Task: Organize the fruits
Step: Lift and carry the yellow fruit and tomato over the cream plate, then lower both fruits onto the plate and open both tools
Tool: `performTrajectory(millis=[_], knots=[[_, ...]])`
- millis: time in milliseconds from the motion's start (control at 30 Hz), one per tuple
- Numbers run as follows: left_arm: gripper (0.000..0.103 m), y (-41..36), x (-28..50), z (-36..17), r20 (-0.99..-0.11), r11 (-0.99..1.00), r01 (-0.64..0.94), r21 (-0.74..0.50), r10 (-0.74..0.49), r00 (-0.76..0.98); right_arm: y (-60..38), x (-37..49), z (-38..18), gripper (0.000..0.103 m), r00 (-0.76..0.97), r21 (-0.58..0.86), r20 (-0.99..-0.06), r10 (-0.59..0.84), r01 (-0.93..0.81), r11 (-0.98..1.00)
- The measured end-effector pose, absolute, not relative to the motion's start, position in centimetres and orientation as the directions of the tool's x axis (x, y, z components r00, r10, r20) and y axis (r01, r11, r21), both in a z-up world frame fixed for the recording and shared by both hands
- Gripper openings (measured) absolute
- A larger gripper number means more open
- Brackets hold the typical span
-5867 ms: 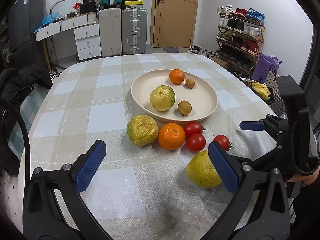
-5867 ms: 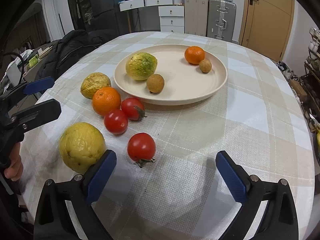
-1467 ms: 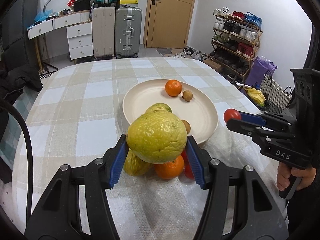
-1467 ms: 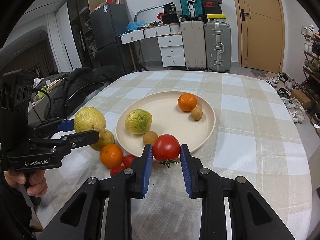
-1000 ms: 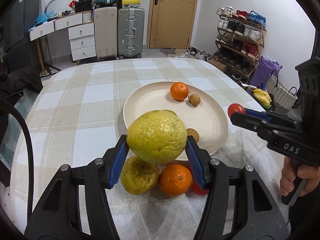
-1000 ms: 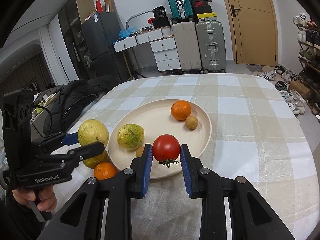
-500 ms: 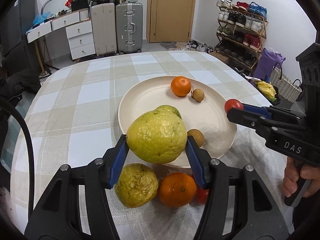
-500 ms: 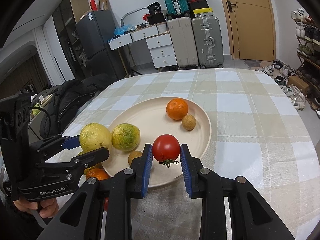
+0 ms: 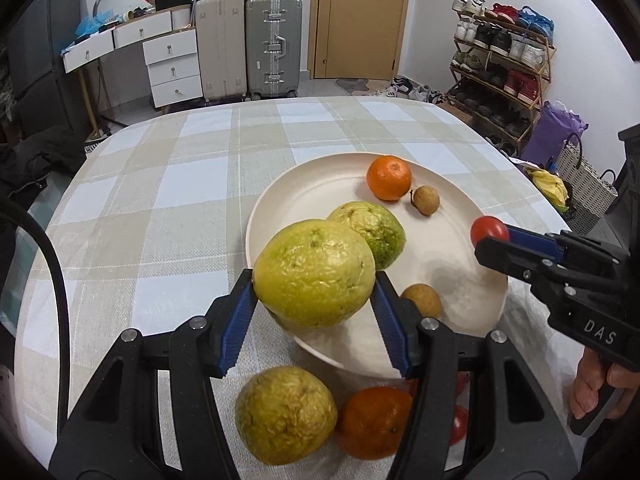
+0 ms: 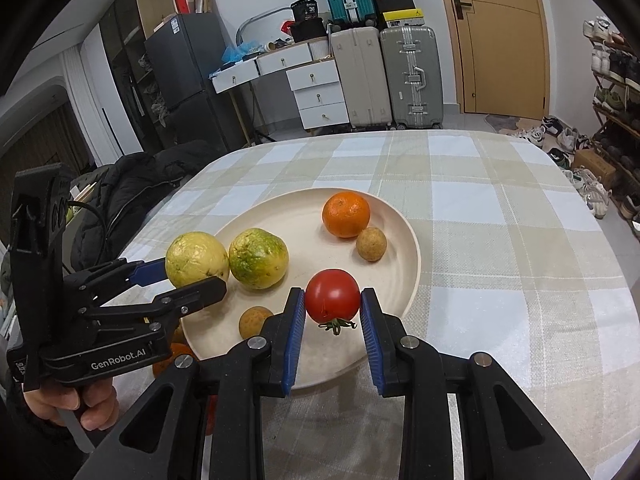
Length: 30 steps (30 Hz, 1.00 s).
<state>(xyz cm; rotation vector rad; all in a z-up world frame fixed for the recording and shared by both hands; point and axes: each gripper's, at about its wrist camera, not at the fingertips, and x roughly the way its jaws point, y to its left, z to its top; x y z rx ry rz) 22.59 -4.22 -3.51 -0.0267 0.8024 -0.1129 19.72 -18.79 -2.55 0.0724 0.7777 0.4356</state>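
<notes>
The left gripper is clasping a yellow guava over the plate rim while the right gripper is pinching a tomato above the plate, which is holding one guava, one orange and two longans.

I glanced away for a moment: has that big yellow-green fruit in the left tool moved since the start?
Yes. The yellow-green fruit sat on the cloth short of the plate; now the left tool holds it raised at the plate's near rim.
</notes>
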Motion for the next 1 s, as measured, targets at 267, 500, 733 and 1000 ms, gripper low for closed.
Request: performTrajectory(millis=[267, 500, 733, 1000], knots=[[0.055, -4.4, 22.9, -3.9, -0.717, 0.997, 0.076, -0.019, -0.067, 0.694, -18.7, 20.3, -3.3, 0.029, 0.613, 0.222, -0.684, 0.396, -0.343, 0.913], [0.055, -4.8, 22.2, -3.9, -0.715, 0.996, 0.086, -0.004, -0.063, 0.696, -18.9, 20.0, -3.2, 0.038, 0.627, 0.224, -0.670, 0.397, -0.339, 0.914], [0.066, -4.7, 20.6, -2.9, -0.695, 0.996, 0.086, -0.011, -0.070, 0.715, -19.7, 18.6, -2.6, 0.078, 0.665, 0.206, -0.650, 0.368, -0.313, 0.927], [0.087, -2.4, 17.3, -0.5, -0.635, 0.996, 0.058, -0.072, -0.091, 0.767, -20.9, 16.2, -1.5, 0.103, 0.706, 0.205, -0.618, 0.347, -0.281, 0.937]])
